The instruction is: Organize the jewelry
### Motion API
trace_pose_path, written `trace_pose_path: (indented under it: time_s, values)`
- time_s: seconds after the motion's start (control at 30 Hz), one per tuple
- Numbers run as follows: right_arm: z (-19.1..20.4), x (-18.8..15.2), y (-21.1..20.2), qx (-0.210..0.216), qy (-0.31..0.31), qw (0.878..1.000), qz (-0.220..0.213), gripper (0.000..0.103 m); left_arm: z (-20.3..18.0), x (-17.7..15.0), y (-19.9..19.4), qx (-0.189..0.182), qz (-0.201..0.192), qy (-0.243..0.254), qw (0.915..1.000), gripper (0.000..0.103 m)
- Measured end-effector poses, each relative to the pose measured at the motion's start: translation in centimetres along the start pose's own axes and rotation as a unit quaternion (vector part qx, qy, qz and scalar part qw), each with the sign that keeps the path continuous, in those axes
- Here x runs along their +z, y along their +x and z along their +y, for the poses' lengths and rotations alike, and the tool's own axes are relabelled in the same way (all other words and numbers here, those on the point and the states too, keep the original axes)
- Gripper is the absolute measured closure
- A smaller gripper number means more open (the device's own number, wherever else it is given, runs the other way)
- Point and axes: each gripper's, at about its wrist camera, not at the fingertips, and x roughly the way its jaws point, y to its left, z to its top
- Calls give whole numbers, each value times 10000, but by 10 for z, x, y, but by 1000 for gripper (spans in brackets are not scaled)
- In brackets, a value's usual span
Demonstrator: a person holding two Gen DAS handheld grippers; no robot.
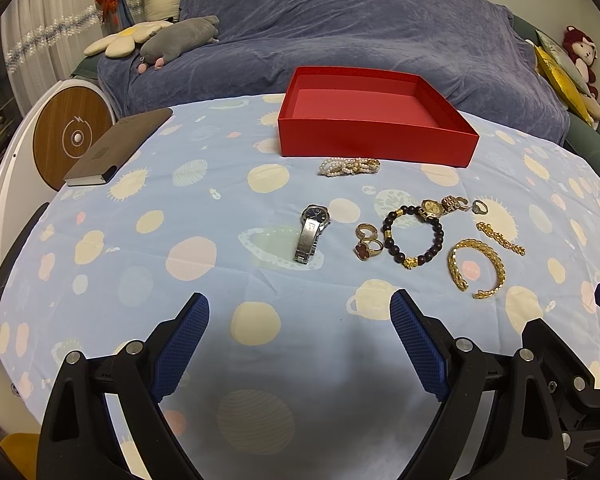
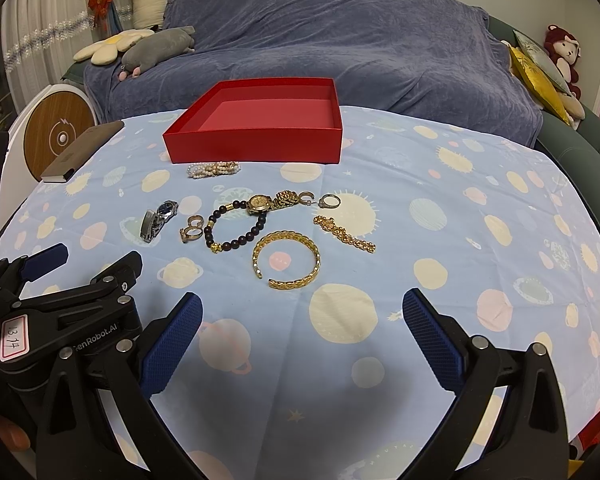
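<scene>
An empty red box [image 1: 376, 136] [image 2: 256, 144] stands at the back of the table. Before it lie a pearl bracelet [image 1: 350, 167] [image 2: 213, 169], a silver watch [image 1: 312, 232] [image 2: 158, 219], rings [image 1: 367, 242] [image 2: 192, 228], a dark bead bracelet [image 1: 414, 236] [image 2: 238, 226], a gold watch [image 1: 440, 207] [image 2: 272, 202], a gold cuff [image 1: 476, 268] [image 2: 287, 258] and a gold chain [image 1: 500, 238] [image 2: 350, 234]. My left gripper [image 1: 300, 320] is open and empty, near the table's front. My right gripper [image 2: 302, 320] is open and empty, to its right.
A grey notebook [image 1: 118, 146] [image 2: 82, 150] lies at the table's back left. A round wood-faced device [image 1: 70, 136] stands beyond the left edge. A blue-covered sofa [image 1: 340, 28] with plush toys sits behind the table.
</scene>
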Motion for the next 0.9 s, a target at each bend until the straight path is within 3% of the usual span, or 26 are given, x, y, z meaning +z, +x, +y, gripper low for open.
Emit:
trace_pose_path:
  time_s: [0.9]
  values:
    - [0,0,1,34,8,10000,20,5,1,0,0,-7,-3,-1,10000,14]
